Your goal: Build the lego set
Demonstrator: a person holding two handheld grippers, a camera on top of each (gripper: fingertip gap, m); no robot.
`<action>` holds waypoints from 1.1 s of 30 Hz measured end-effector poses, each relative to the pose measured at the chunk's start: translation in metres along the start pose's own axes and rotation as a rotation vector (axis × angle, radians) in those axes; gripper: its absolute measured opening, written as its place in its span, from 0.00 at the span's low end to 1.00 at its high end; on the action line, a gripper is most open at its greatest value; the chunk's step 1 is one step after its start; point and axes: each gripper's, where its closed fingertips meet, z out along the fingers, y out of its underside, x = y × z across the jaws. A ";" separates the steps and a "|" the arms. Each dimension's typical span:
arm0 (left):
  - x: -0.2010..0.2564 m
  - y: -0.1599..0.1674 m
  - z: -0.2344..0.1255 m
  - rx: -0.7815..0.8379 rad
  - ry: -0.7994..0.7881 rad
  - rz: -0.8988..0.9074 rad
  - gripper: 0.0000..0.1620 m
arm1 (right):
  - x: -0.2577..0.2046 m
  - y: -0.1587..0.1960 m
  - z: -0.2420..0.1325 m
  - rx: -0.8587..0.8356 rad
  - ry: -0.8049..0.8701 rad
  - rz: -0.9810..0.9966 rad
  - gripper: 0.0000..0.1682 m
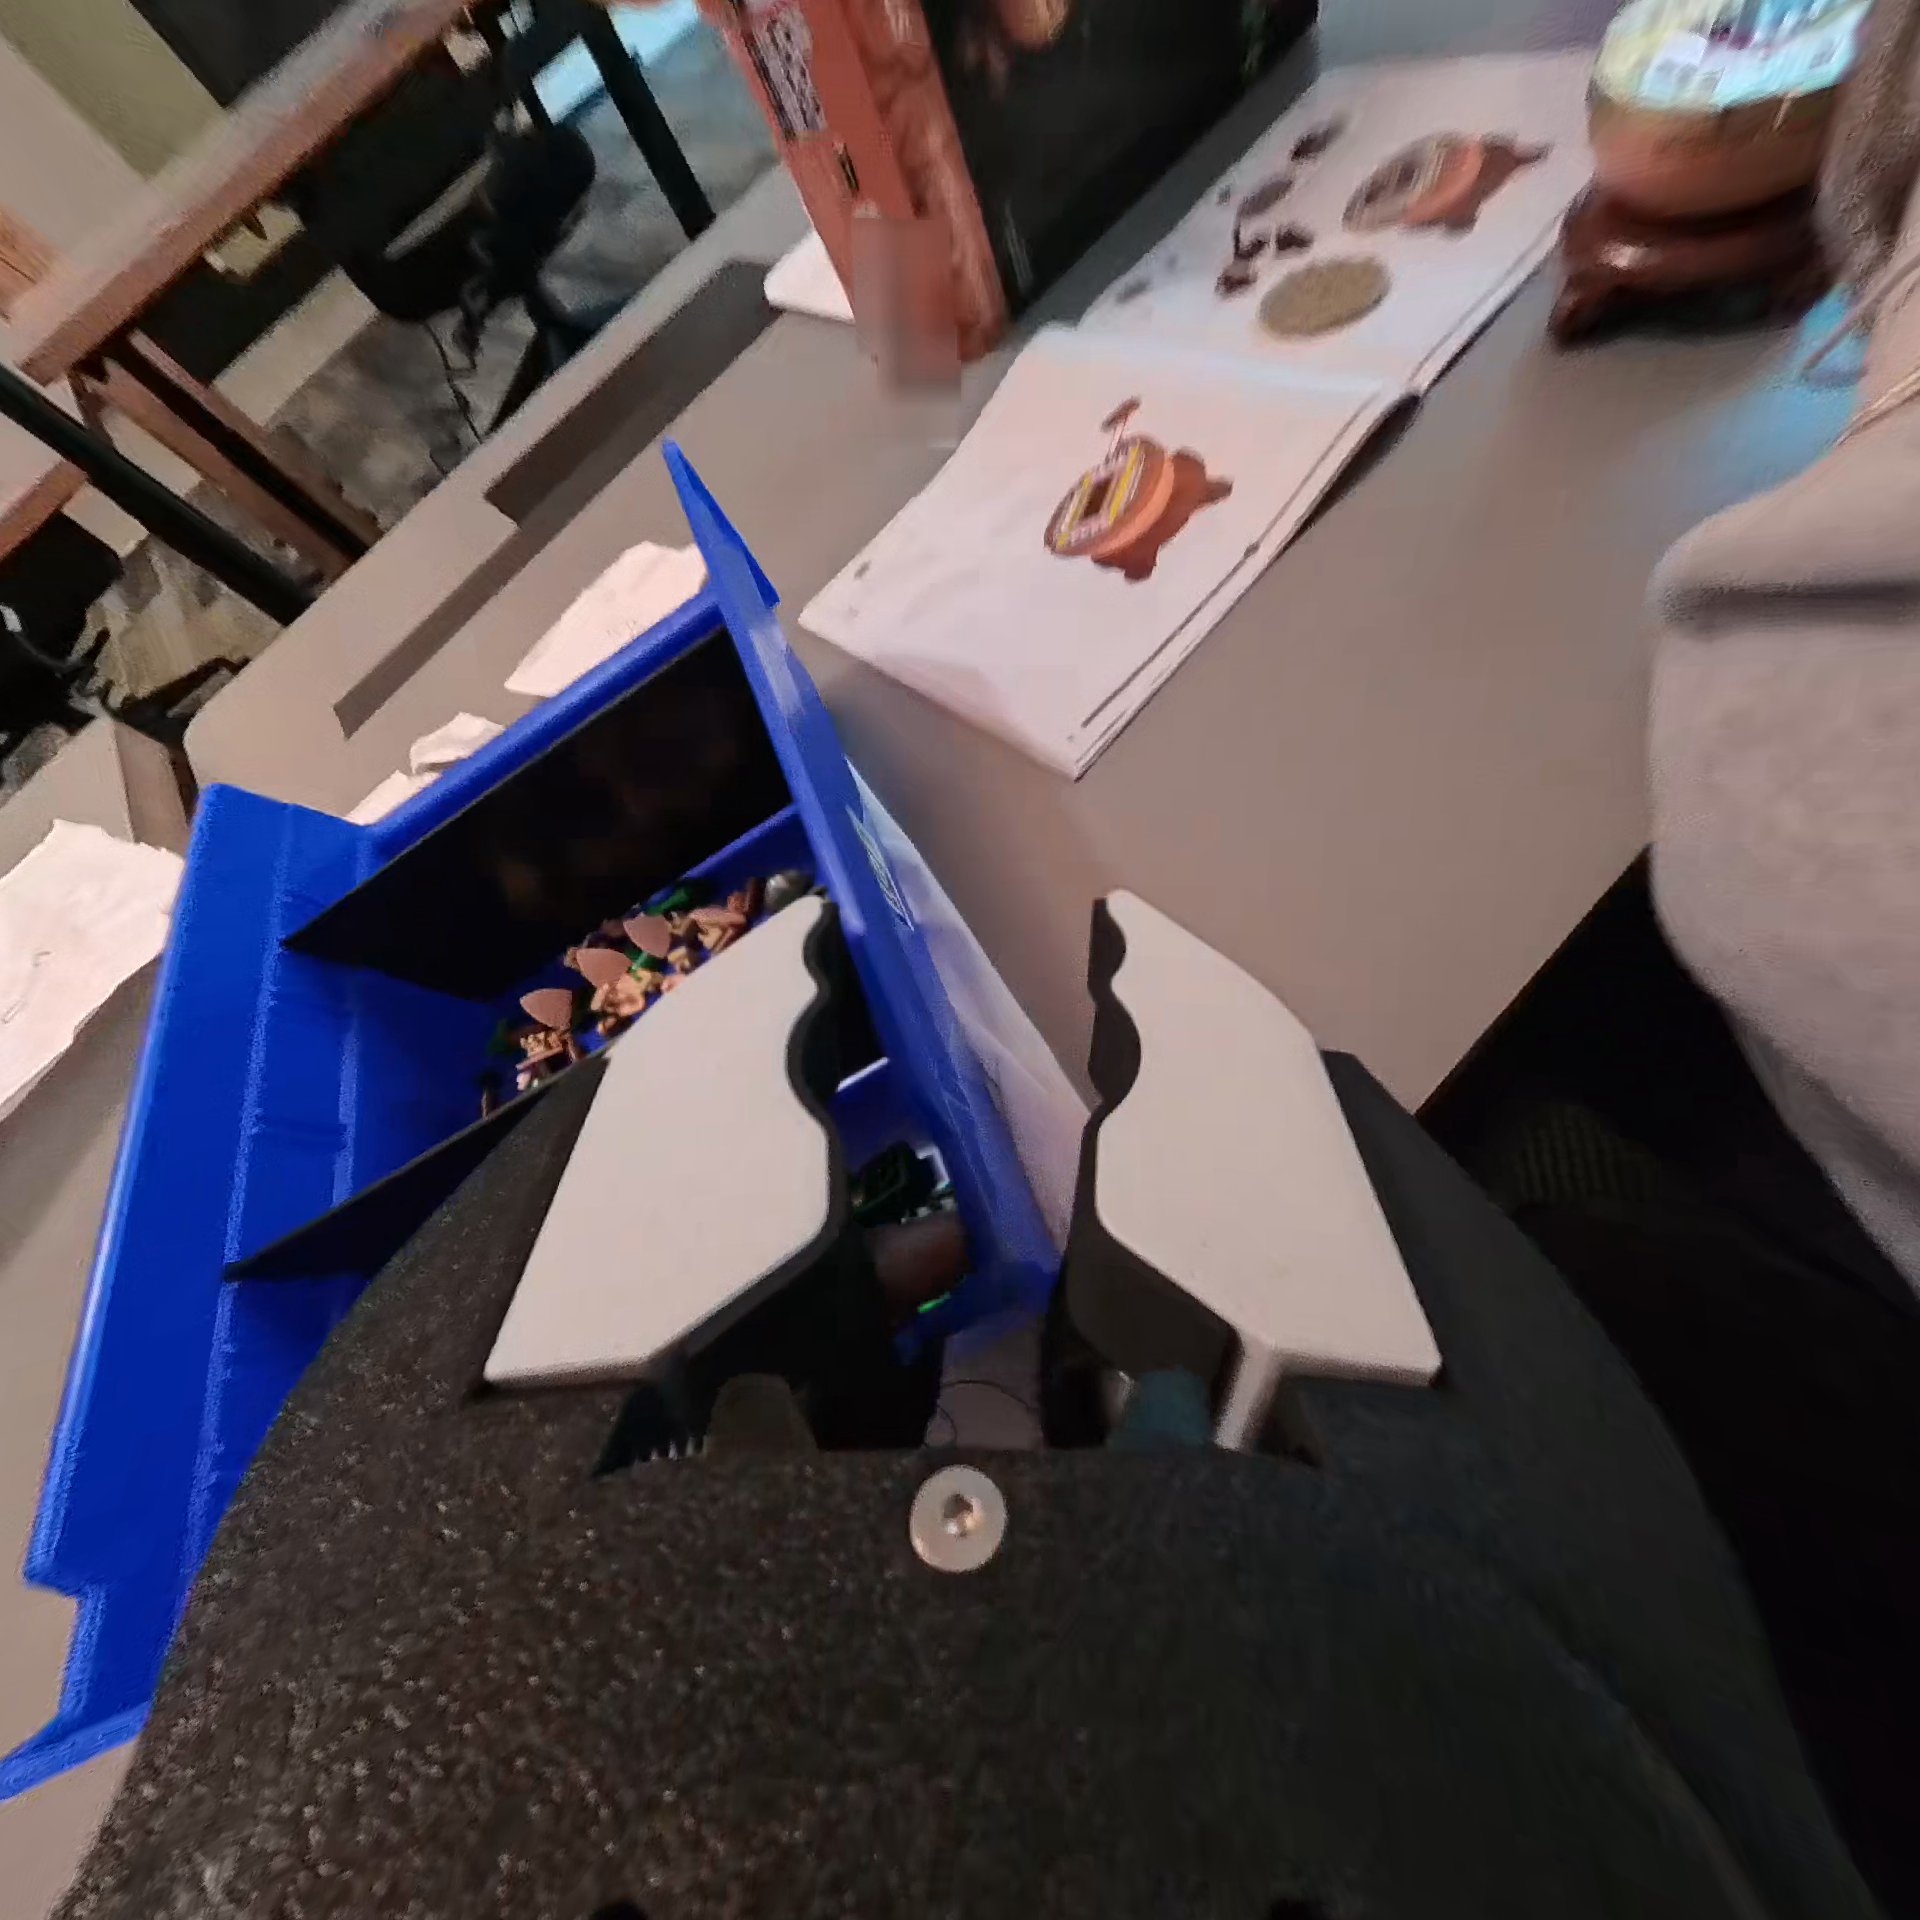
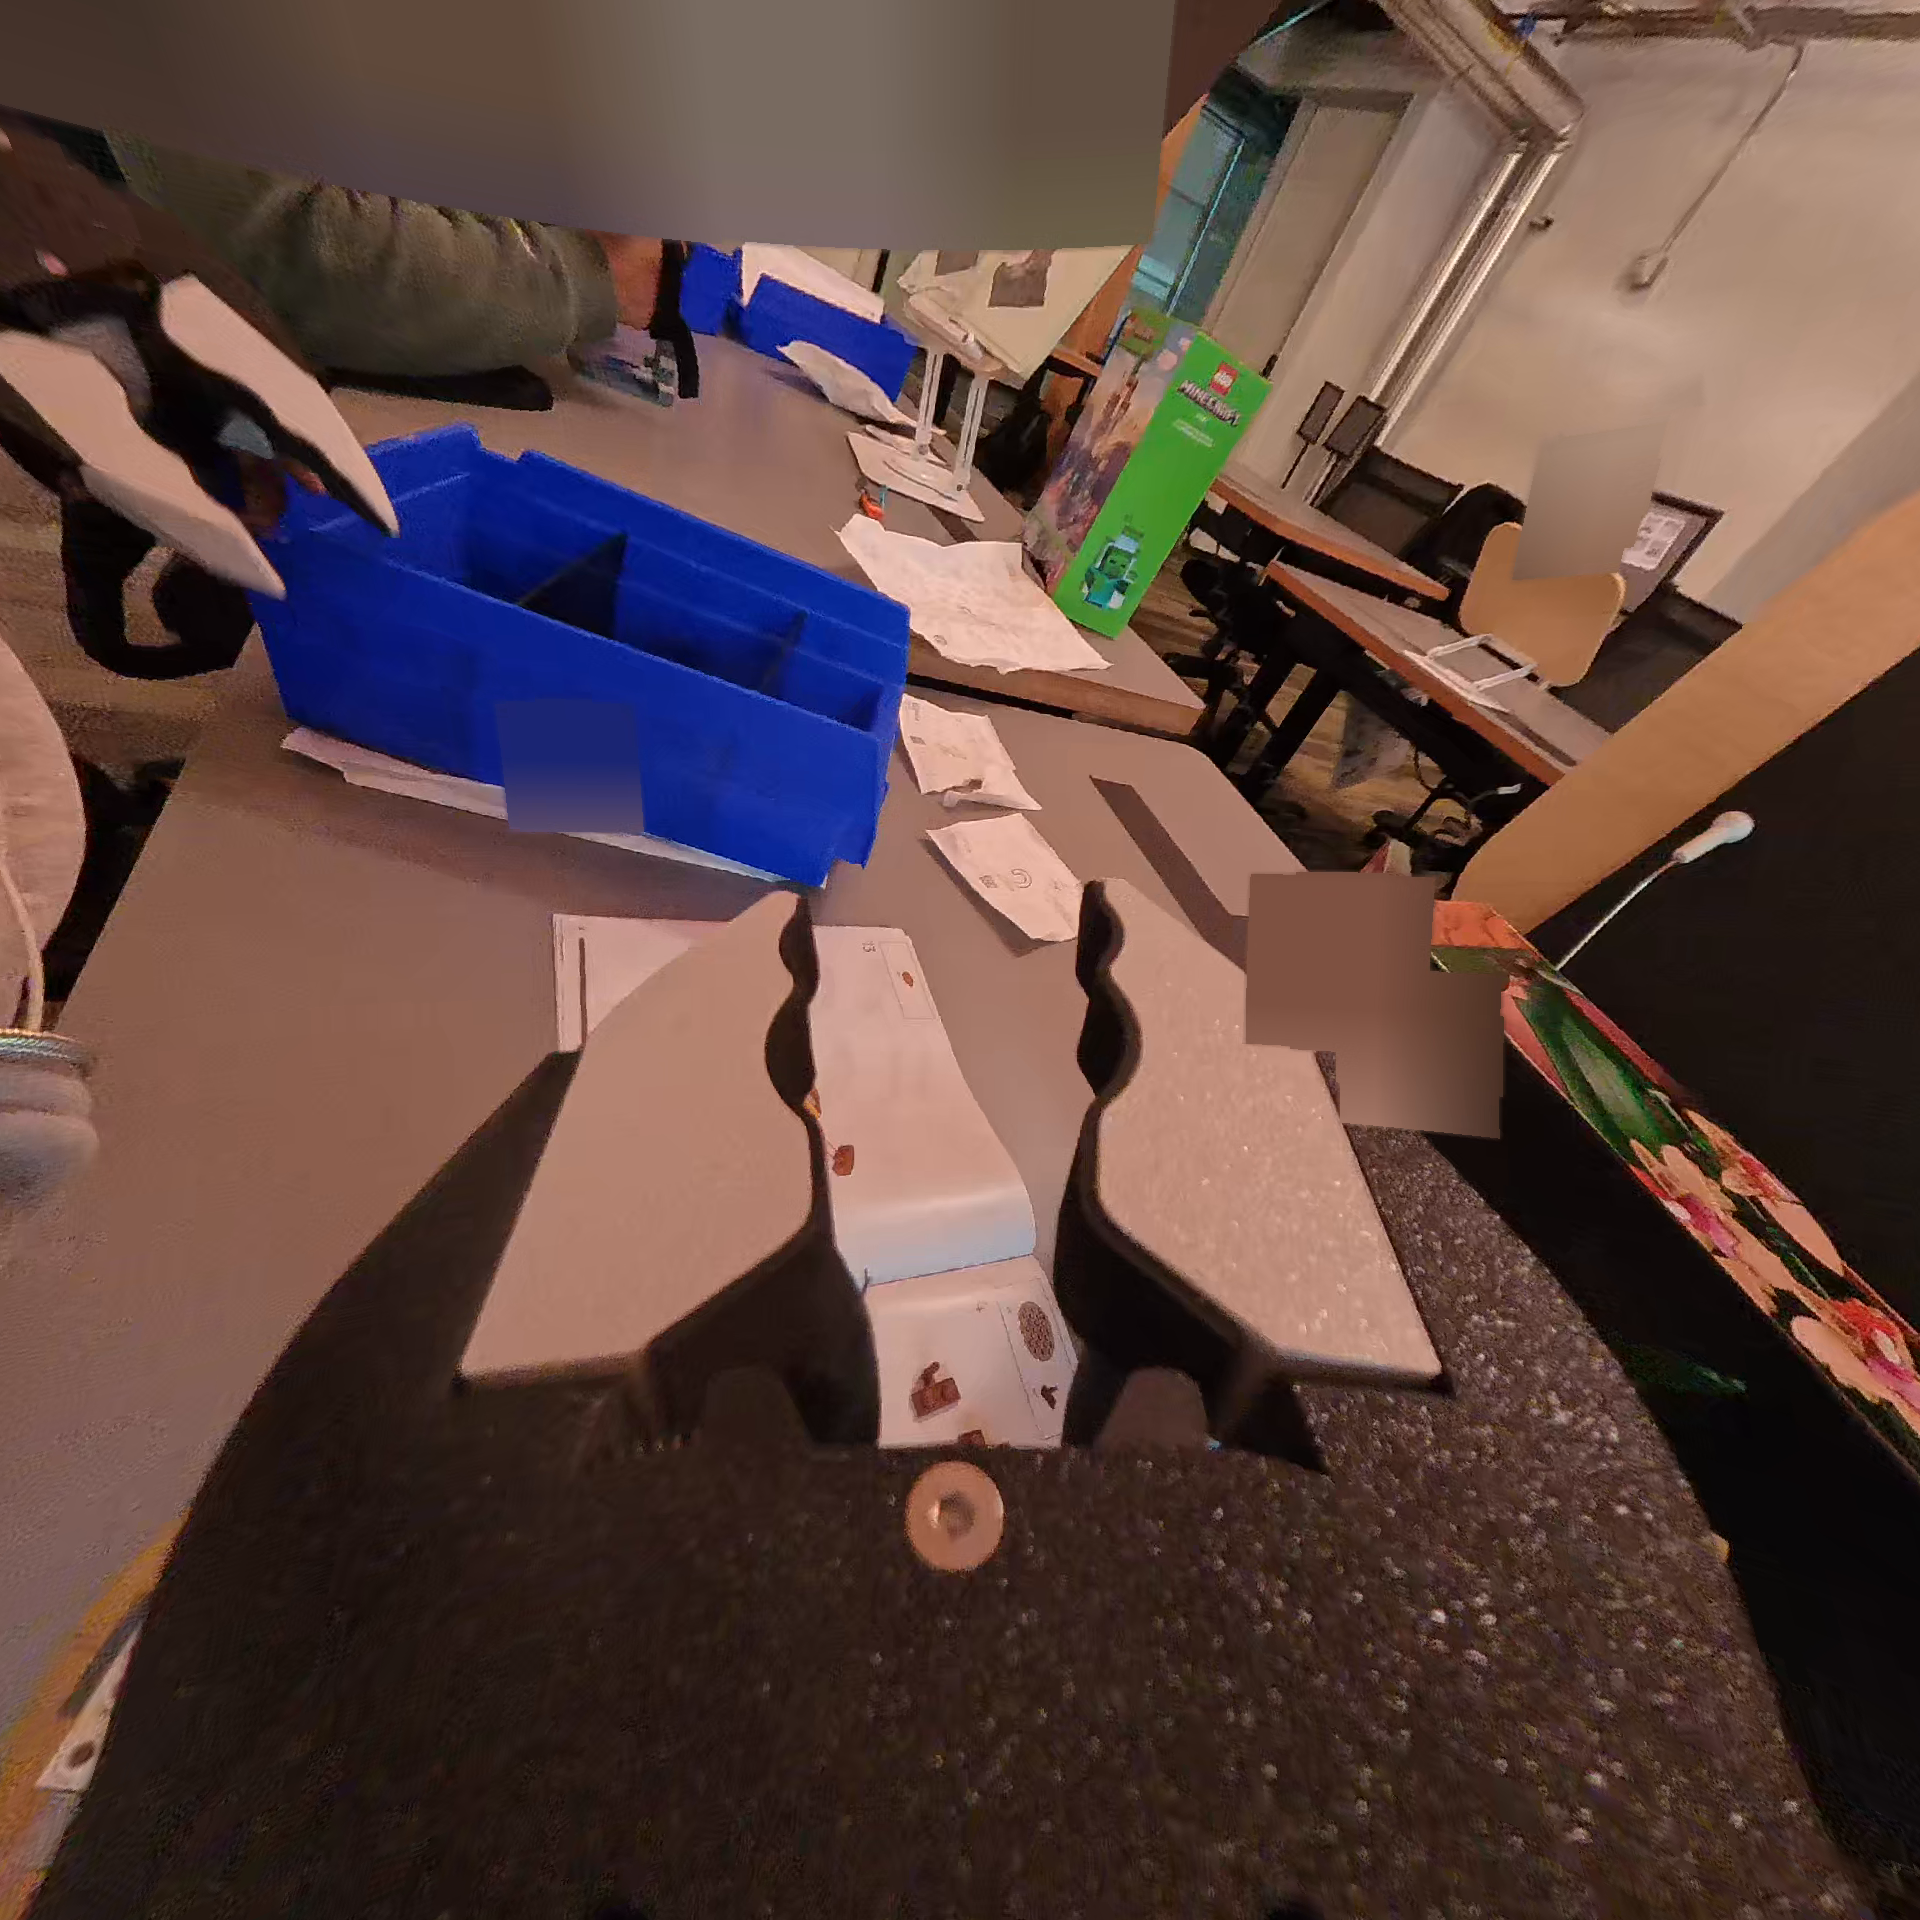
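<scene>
The left gripper [image 1: 961,914] hangs with its two grey fingers spread apart and nothing between them, straddling the near long wall of a blue bin [image 1: 260,1091] that stands at the near edge of the grey tabletop [image 1: 1299,831]. Black dividers split the bin into compartments. The middle compartment holds a heap of small lego pieces [image 1: 634,977], mostly brown and tan with a few green; they lie just beyond the left fingertip, and the finger covers part of the heap. The far compartment is too dark to read, and the nearest one is mostly hidden behind the gripper body, with only a glimpse of green and brown parts.

Farther along the tabletop lies an open instruction booklet [image 1: 1091,582], and beyond it, blurred and cut off at the top right corner, stands a partly built round brown model [image 1: 1704,177]. A grey sleeve [image 1: 1787,779] fills the right edge.

The right gripper [image 2: 940,904] is also wide open and empty, poised over the booklet [image 2: 914,1122], whose curled page shows between the fingers. In this view the bin [image 2: 623,727] sits well ahead to the left, its contents hidden by its walls, with the left gripper [image 2: 322,551] at its near end. White paper bags [image 2: 966,603] lie past the bin, near a green box [image 2: 1153,499].
</scene>
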 end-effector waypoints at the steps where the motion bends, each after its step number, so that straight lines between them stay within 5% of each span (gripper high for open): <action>1: -0.005 -0.005 -0.008 0.043 -0.027 -0.009 0.27 | 0.000 0.001 0.003 -0.014 -0.012 -0.004 0.28; 5: -0.052 -0.018 -0.061 0.243 -0.262 -0.126 0.23 | 0.000 0.001 0.010 -0.040 -0.048 -0.012 0.28; 9: -0.077 -0.003 -0.099 0.276 -0.384 -0.228 0.17 | 0.003 0.006 0.011 -0.075 -0.031 -0.021 0.28; 12: -0.090 0.021 -0.105 0.205 -0.461 -0.284 0.07 | 0.002 0.009 0.010 -0.095 -0.019 -0.022 0.28; 19: -0.097 0.038 -0.084 0.116 -0.422 -0.257 0.02 | 0.000 0.014 0.007 -0.155 -0.007 -0.041 0.27; 21: -0.100 0.033 -0.077 0.060 -0.340 -0.152 0.04 | 0.000 0.012 0.005 -0.160 -0.003 -0.050 0.27; 27: -0.087 0.061 -0.039 -0.412 0.356 0.153 0.14 | 0.003 0.010 0.000 -0.140 0.013 -0.063 0.27; 33: -0.051 0.100 -0.006 -0.659 0.838 0.352 0.07 | 0.008 0.019 -0.007 -0.158 0.047 -0.057 0.27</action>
